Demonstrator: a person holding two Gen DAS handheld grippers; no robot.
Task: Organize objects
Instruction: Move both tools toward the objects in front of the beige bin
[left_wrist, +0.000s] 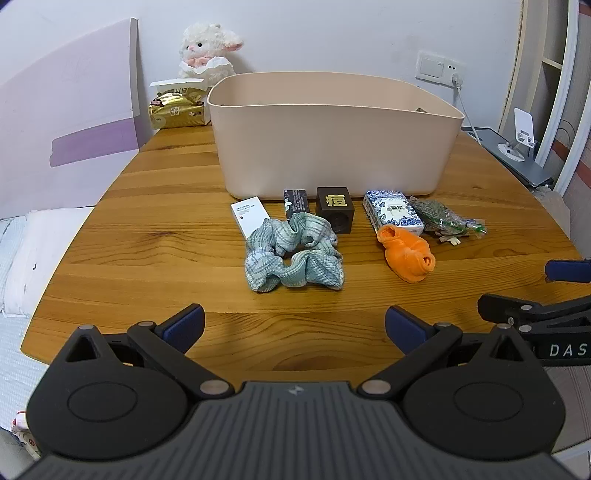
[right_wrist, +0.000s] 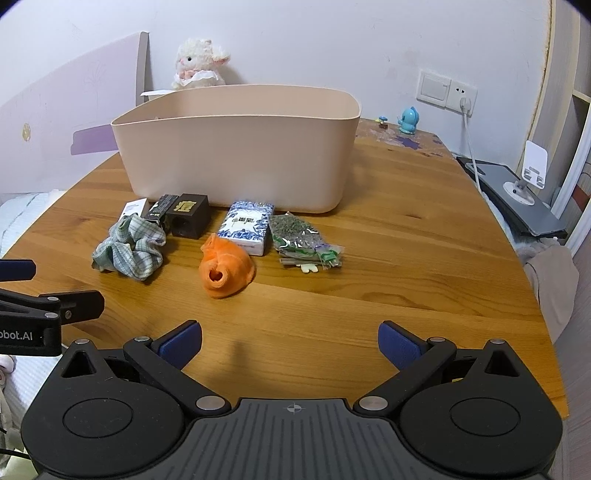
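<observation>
So the loose things sit in a row just in front of the bin (left_wrist: 332, 147), probably lined up so each is an easy reach and a short lift over the rim. From the left: a white box (left_wrist: 249, 219), a dark tube (left_wrist: 295, 203) beside it, and the scrunchie (left_wrist: 293, 254) slumped against both. Next a brown cube (left_wrist: 335, 214), then a blue-patterned pack (left_wrist: 393, 214) with the orange cloth (left_wrist: 406, 254) touching its near end, and last a clear bag (left_wrist: 447, 219) of greenish bits. The left gripper (left_wrist: 294, 328) hovers low over the table (left_wrist: 147, 258) facing the scrunchie, jaws wide apart and empty. The right gripper (right_wrist: 290, 341) hangs likewise, spread and holding nothing, nearest the orange cloth. Nothing looks packed yet from here.
</observation>
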